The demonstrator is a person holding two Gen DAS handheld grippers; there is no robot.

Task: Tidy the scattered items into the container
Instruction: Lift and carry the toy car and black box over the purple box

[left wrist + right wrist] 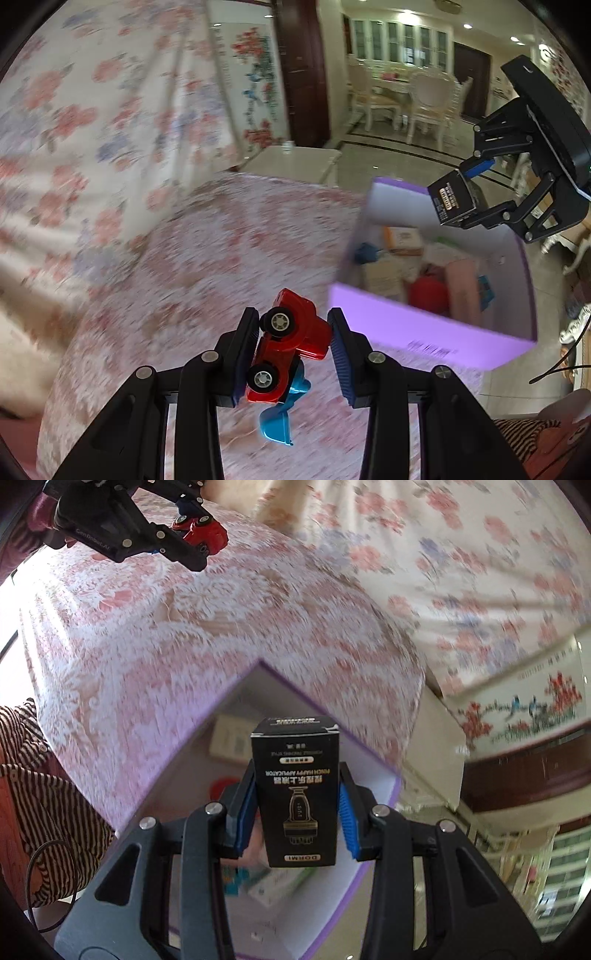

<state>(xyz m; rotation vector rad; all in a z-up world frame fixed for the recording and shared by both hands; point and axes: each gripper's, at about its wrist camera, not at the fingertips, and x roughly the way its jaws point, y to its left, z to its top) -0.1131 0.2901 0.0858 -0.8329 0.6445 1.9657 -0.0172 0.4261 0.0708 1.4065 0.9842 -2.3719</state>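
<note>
My left gripper [293,326] is shut on a red toy truck [288,345] with a blue scoop, held above the pink lace-covered surface [207,258]. The purple container [424,321] lies to its right, open, with several items inside. My right gripper [301,801] is shut on a black product box [297,794] and holds it over the open purple container [207,716]. In the left wrist view the right gripper [461,195] with the black box [452,197] hangs over the container's far side. In the right wrist view the left gripper [192,535] with the truck [201,531] is at the top left.
A floral-covered sofa back [92,110] rises behind the lace surface. A person in a striped top [33,794] stands at the left. A small pale table [295,162], dining chairs [428,103] and tiled floor lie beyond.
</note>
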